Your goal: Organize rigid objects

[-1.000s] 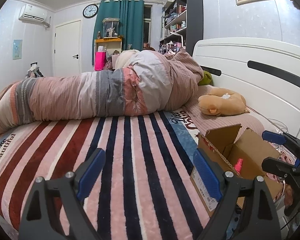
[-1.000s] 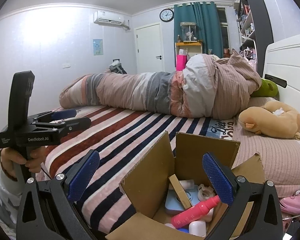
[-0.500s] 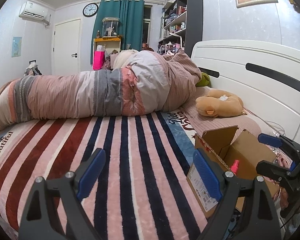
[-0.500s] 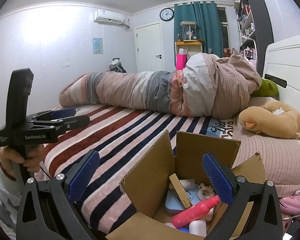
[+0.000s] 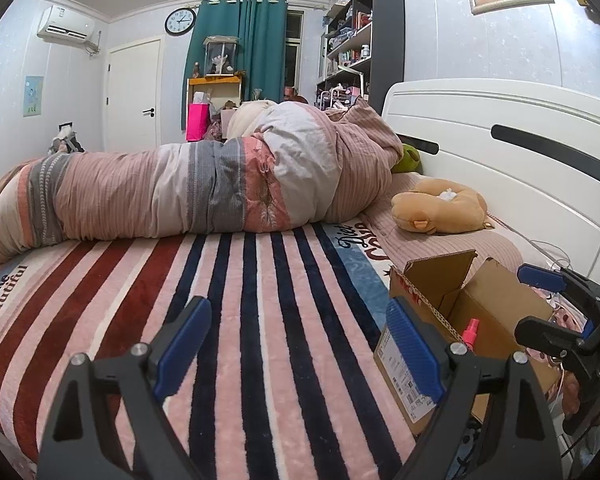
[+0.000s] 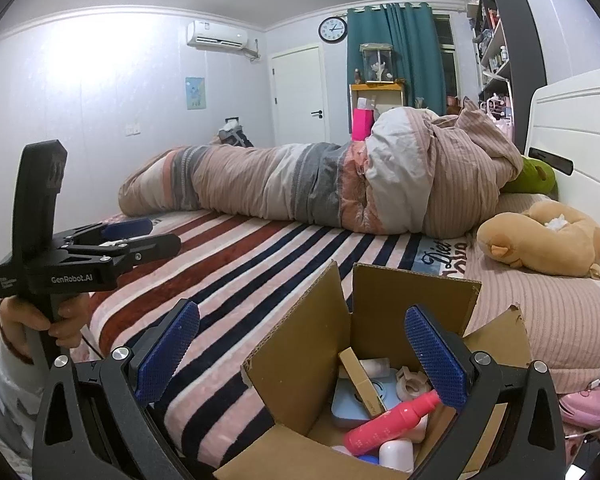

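Bottles and small boxes (image 6: 384,404) sit in the cardboard box (image 6: 300,364) right under the right gripper (image 6: 300,354), whose jaws gape empty, like the left gripper (image 5: 296,350) that drifted slightly away over the striped blanket (image 5: 240,300).

A matt brown cardboard box (image 6: 300,364) holds a glossy pink plastic bottle (image 6: 392,420), resting on a plush striped blanket (image 5: 240,320) beside a ribbed cloth duvet (image 5: 180,192).
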`<act>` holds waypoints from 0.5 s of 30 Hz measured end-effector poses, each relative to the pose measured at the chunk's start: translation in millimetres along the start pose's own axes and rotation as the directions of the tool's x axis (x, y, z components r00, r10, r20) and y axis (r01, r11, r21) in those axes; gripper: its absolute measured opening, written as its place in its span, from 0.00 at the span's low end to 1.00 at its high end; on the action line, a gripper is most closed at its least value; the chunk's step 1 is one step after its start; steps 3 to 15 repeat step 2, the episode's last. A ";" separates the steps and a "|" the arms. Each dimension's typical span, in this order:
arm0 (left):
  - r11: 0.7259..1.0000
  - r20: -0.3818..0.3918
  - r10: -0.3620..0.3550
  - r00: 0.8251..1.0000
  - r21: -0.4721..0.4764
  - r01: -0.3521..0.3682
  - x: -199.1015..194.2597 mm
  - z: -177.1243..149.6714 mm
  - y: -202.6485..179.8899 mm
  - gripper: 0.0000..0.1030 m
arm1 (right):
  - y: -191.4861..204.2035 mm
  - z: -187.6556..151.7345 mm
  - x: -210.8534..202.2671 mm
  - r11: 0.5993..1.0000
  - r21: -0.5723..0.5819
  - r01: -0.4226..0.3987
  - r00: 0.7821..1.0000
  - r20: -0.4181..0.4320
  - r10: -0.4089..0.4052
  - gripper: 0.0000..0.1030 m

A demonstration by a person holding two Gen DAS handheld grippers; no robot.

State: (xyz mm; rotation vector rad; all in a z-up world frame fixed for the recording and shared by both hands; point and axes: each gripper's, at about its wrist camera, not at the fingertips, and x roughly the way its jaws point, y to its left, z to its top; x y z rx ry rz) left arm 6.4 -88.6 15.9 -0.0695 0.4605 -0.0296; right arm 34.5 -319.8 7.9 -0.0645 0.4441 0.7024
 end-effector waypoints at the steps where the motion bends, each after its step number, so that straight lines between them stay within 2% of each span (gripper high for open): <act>1: 1.000 -0.002 0.000 1.000 0.000 0.000 -0.4 -0.5 -0.3 0.85 | -1.0 -0.2 -0.2 1.000 0.002 0.000 1.000 0.000 0.000 1.00; 15: 1.000 -0.005 0.002 1.000 -0.002 -0.002 -0.3 -0.6 -0.5 0.85 | -0.8 -0.1 0.1 1.000 0.003 -0.002 1.000 -0.001 0.002 1.00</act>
